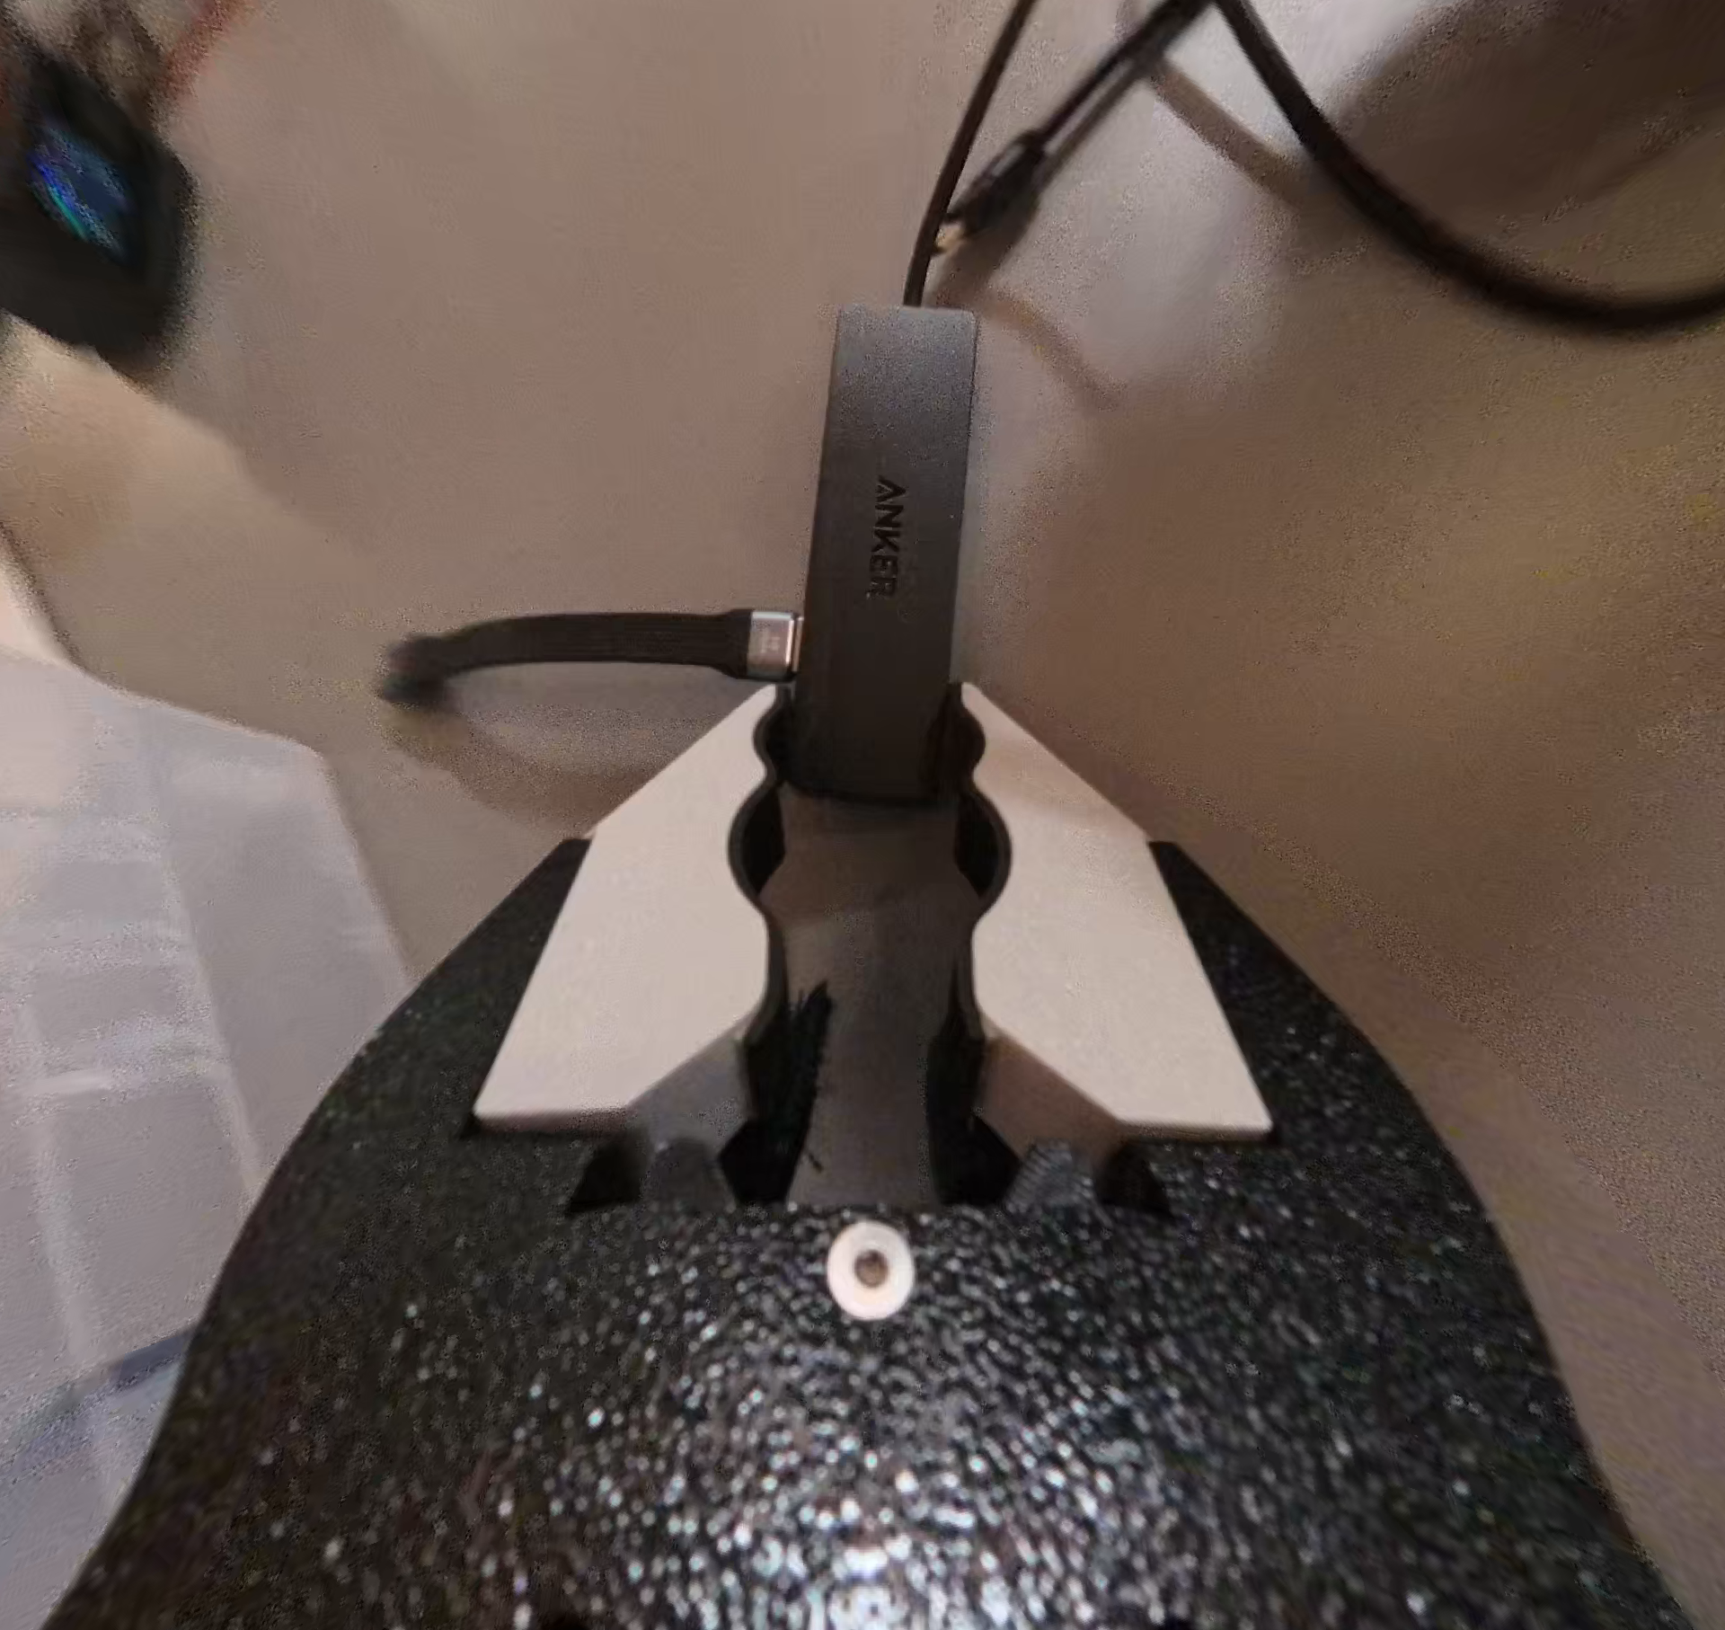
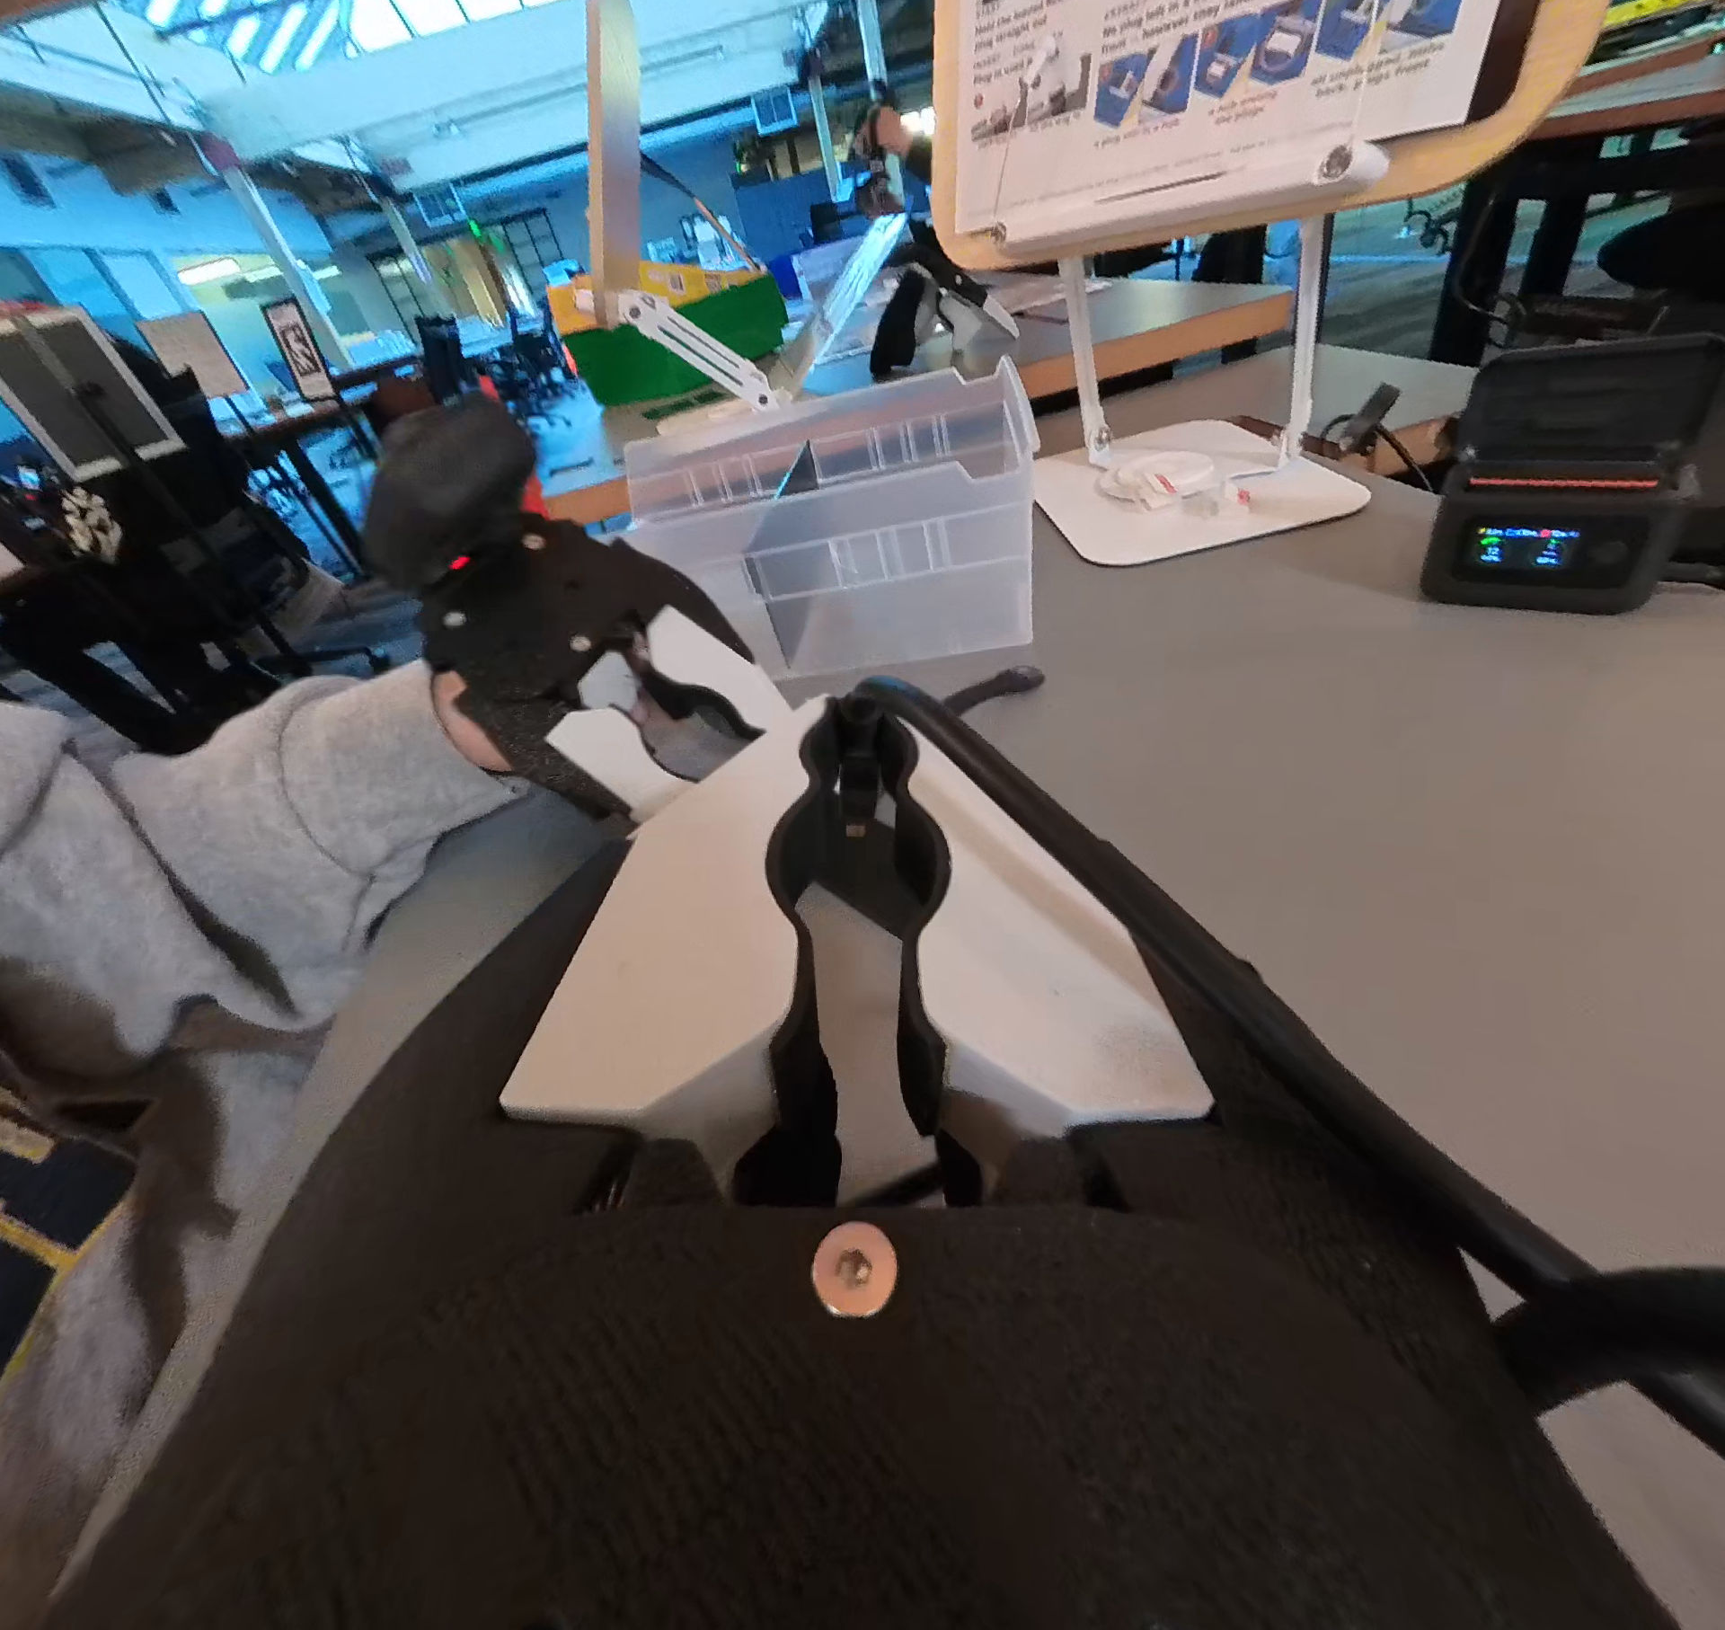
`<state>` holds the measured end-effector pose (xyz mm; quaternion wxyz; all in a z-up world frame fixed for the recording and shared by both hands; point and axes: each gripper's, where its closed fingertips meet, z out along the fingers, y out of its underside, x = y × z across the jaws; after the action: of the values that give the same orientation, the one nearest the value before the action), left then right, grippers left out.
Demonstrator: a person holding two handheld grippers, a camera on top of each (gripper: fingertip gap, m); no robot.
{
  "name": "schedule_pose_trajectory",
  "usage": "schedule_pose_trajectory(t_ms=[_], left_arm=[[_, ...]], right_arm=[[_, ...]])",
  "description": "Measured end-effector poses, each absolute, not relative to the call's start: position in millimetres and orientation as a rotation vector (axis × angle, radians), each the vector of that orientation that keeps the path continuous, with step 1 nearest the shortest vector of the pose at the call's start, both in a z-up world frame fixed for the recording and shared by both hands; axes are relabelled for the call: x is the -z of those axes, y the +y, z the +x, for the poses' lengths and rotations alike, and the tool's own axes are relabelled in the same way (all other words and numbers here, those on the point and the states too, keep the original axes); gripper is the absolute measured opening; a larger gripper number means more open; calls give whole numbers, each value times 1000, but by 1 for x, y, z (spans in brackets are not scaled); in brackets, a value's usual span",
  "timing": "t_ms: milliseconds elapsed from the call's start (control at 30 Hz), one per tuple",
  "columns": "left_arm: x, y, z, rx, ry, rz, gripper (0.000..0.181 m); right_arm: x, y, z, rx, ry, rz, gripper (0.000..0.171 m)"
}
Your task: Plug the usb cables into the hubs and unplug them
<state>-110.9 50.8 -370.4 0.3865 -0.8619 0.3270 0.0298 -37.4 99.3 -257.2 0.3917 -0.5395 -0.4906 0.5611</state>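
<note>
L tongs [image 1: 863, 750] clamping hub [image 1: 887, 549] above counter [image 1: 1307, 745] to brace it, one braided cable [image 1: 597, 642] plugged in; R tongs [image 2: 854, 745] pinching loose plug [image 2: 854, 787], prob lining up for insertion

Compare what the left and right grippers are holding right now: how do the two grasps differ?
The left gripper is shut on a dark grey hub, a wide flat bar; the right gripper is shut on a small black USB plug.
The hub sticks out well past the left fingertips; the plug sits back between the right fingers, its black cable trailing back over that gripper.
The hub already has a braided cable plugged in; the right plug is free.
</note>
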Motion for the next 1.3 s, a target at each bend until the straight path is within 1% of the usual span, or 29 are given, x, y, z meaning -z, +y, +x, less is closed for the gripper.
schedule_pose_trajectory(t_ms=[33, 100, 133, 267, 400, 633, 900, 1033, 1100, 1233, 1300], left_arm=[[367, 52, -109, -229, 964, -2092, 31], [359, 55, -105, -522, 1152, -1864, 31], [357, 54, -99, -599, 1224, -1762, 31], [346, 52, -91, -825, 1348, -1482, 31], [341, 49, -88, -973, 1423, -1285, 31], [342, 46, -85, -1003, 1449, -1187, 31], [346, 50, -86, -1017, 1453, -1185, 30], [347, 52, -87, -1015, 1449, -1195, 30], [347, 52, -87, -1020, 1452, -1189, 30], [346, 52, -86, -1027, 1458, -1179, 30], [346, 52, -86, -1030, 1460, -1174, 31]], right_arm=[[259, 98, -37, -1417, -1269, -1369, 5], [262, 92, -37, -1421, -1329, -1360, 5], [264, 88, -36, -1423, -1369, -1353, 4], [276, 73, -37, -1393, -1527, -1333, 5], [282, 69, -41, -1418, -1553, -1340, 5], [290, 75, -51, -1376, -1625, -1284, 5], [297, 76, -60, -1347, -1827, -1134, 5], [285, 78, -50, -1362, -1934, -1138, 5], [275, 83, -41, -1287, -1986, -1132, 5], [248, 82, -38, -1249, -1983, -1004, 4], [254, 78, -45, -1302, -2006, -972, 5]])
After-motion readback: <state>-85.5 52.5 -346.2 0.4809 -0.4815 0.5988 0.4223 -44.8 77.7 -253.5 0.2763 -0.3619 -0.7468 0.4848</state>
